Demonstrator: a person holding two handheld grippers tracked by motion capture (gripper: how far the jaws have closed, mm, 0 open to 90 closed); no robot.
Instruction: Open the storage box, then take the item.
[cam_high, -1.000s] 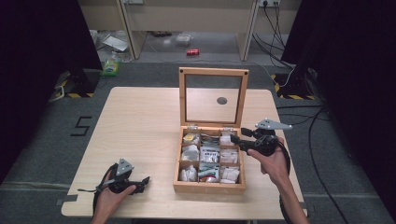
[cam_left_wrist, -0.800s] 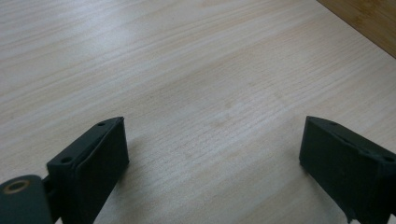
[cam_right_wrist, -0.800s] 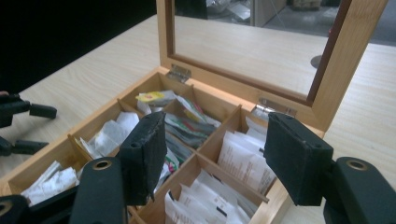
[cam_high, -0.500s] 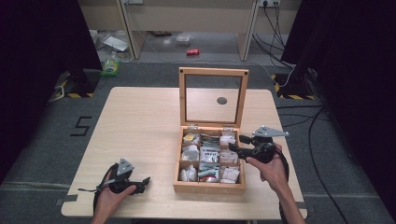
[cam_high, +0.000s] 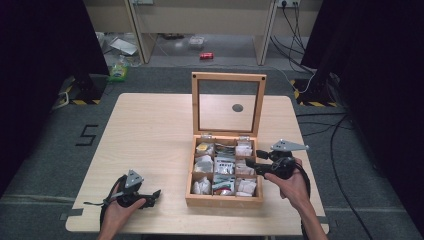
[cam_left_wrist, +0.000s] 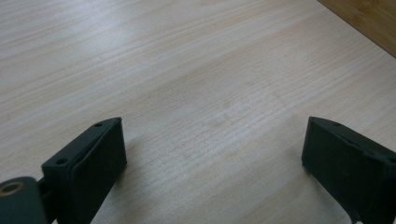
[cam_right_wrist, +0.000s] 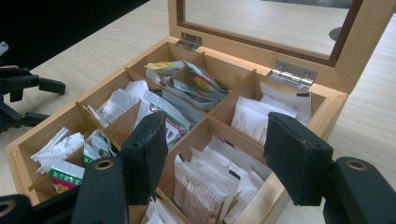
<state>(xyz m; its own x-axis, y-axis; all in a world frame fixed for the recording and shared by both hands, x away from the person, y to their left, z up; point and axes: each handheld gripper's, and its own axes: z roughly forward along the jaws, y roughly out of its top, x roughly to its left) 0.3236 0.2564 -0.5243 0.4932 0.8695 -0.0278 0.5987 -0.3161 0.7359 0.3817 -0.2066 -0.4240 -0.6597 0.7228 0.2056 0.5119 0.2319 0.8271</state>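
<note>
Looking down from the high view, we note a pale wooden table (cam_high: 150, 130) with a wooden box (cam_high: 224, 200) at lower centre-right, its glass-paned lid (cam_high: 228, 102) standing upright at the back on two metal hinges (cam_right_wrist: 293, 73). Around the table lie grey floor, a floor marking at far left, cables at right and a small red item (cam_high: 207, 55) at the top of the frame.

We see the left gripper (cam_high: 150, 196) lying at lower left on bare tabletop, well apart from the box; in the left gripper view its jaws stand wide with only wood grain between them, having just been opening.

We find the right gripper (cam_high: 251, 159) at the box's right edge, over the right-hand compartments. Its jaws are spread wide and hold nothing; in the right gripper view the white packets (cam_right_wrist: 205, 179) sit just below and between them.

Dividers split the box into nine compartments. White paper sachets (cam_right_wrist: 254, 119) fill the right column, green-and-red printed packets (cam_right_wrist: 170, 119) the middle, and crumpled white wrappers (cam_right_wrist: 60, 148) the left. Nothing stands between jaws and packets.
</note>
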